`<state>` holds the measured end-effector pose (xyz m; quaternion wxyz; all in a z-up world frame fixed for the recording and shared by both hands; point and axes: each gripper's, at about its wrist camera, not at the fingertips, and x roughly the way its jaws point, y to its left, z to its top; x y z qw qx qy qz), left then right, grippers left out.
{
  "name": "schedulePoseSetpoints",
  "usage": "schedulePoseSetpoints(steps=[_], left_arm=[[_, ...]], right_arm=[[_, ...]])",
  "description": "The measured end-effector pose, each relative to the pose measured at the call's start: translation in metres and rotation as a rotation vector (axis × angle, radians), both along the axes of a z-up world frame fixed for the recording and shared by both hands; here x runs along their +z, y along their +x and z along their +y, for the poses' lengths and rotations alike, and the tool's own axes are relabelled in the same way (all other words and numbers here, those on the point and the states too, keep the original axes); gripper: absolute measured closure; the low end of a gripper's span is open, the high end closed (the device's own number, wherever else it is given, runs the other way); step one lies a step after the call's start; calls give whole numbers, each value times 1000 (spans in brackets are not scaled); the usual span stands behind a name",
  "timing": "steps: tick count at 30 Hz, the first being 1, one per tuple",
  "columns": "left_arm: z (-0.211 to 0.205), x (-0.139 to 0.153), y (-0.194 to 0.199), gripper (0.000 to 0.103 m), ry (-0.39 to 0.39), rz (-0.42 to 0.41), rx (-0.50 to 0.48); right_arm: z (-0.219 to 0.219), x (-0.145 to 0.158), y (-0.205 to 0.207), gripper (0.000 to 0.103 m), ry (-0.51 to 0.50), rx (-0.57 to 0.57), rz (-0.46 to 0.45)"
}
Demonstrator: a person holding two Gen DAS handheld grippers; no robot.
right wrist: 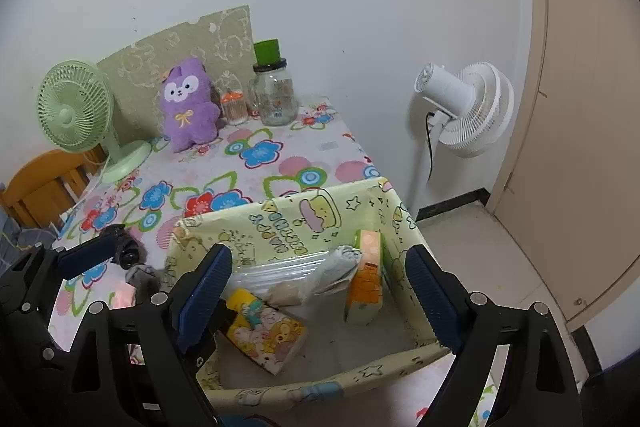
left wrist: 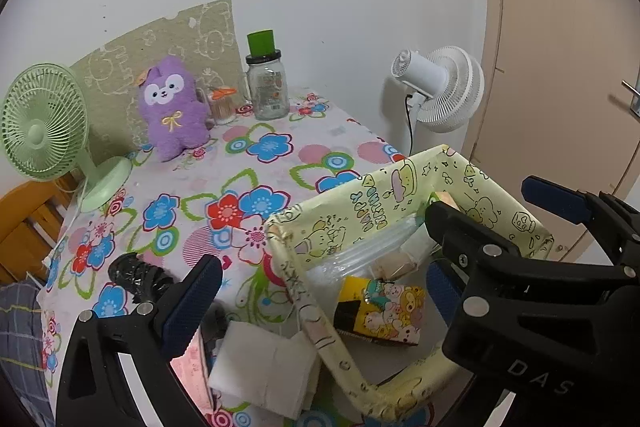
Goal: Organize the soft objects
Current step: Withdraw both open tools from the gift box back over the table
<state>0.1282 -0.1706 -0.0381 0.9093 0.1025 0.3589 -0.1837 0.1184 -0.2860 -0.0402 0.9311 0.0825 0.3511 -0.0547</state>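
A pale yellow cartoon-print box (left wrist: 360, 211) (right wrist: 280, 223) stands at the table's near right corner. Inside lie a yellow bear-print tissue pack (left wrist: 384, 311) (right wrist: 264, 331), an orange tissue pack (right wrist: 364, 279) leaning on the far wall, and a clear plastic bag (right wrist: 280, 275). My right gripper (right wrist: 320, 291) hangs open over the box with nothing between its pads. My left gripper (left wrist: 316, 291) is open too, straddling the box's left wall. A folded white cloth (left wrist: 264, 375) lies on the table just left of the box. A purple plush (left wrist: 172, 107) (right wrist: 188, 107) sits at the back.
A green desk fan (left wrist: 44, 131) stands at the back left, with a glass jar with a green lid (left wrist: 268, 87) and a toothpick holder (left wrist: 222, 105) beside the plush. A black wrapped object (left wrist: 136, 275) lies near the left gripper. A white floor fan (right wrist: 468, 107) and a door are to the right.
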Motion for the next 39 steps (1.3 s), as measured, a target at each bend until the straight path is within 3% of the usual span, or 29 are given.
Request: schedulePoseSetpoints(steps=[39], left_arm=[[114,38,-59,0,-20,-115,137]], right_arm=[[117,53,-51,8,-72,124,-146]])
